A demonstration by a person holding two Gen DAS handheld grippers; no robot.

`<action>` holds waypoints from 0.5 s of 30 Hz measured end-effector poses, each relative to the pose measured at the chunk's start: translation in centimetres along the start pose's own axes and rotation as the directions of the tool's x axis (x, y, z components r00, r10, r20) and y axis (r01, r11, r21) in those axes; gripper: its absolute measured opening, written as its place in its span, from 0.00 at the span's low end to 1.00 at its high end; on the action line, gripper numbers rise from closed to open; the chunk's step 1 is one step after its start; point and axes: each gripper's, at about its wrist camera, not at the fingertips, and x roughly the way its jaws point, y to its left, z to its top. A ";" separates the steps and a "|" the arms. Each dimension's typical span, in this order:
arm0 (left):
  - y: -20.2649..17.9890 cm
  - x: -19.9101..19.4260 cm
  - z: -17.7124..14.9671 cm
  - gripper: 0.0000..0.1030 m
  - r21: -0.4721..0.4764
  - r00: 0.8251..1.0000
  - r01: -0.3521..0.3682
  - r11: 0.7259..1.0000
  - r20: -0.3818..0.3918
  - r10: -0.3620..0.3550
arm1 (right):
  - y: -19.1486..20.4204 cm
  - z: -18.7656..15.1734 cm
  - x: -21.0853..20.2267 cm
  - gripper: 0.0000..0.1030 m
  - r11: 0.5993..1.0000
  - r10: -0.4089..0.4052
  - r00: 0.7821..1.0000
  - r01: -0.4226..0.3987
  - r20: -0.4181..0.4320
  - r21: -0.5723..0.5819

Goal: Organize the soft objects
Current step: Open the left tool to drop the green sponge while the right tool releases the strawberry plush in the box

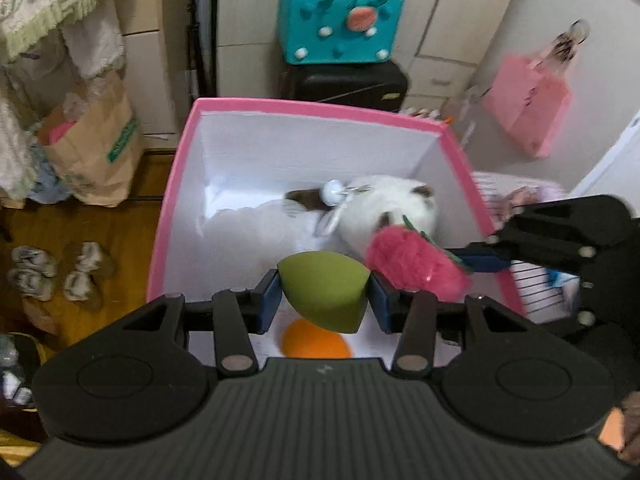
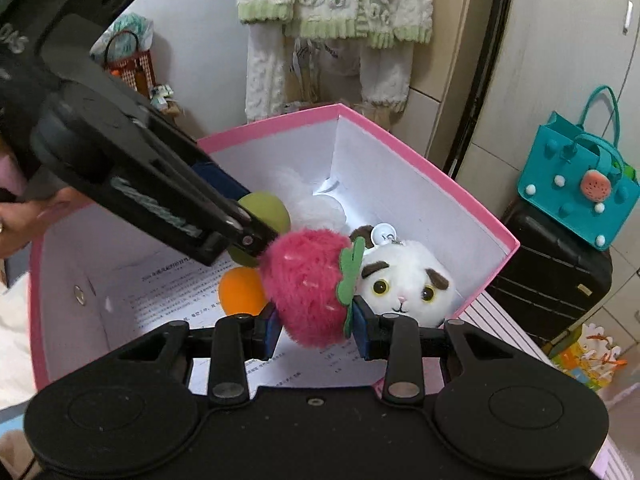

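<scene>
The left gripper (image 1: 325,295) clamps the green sponge (image 1: 325,288); the right gripper (image 2: 316,326) pinches the plush strawberry (image 2: 308,288); release both low inside the pink box (image 1: 320,105), beside the cat plush (image 2: 408,284).

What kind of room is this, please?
Probably a bedroom or storage corner of a home. Fluffy pyjamas hang on the wall, a black suitcase stands by the cupboards with a teal bag on top, and shoes lie on the wooden floor.
</scene>
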 end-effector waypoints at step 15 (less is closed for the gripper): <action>0.2 3.6 2.4 0.46 -0.005 0.998 -0.051 0.999 -0.022 0.051 | 2.1 1.3 2.9 0.41 0.978 -0.126 0.984 0.102 -0.127 -0.181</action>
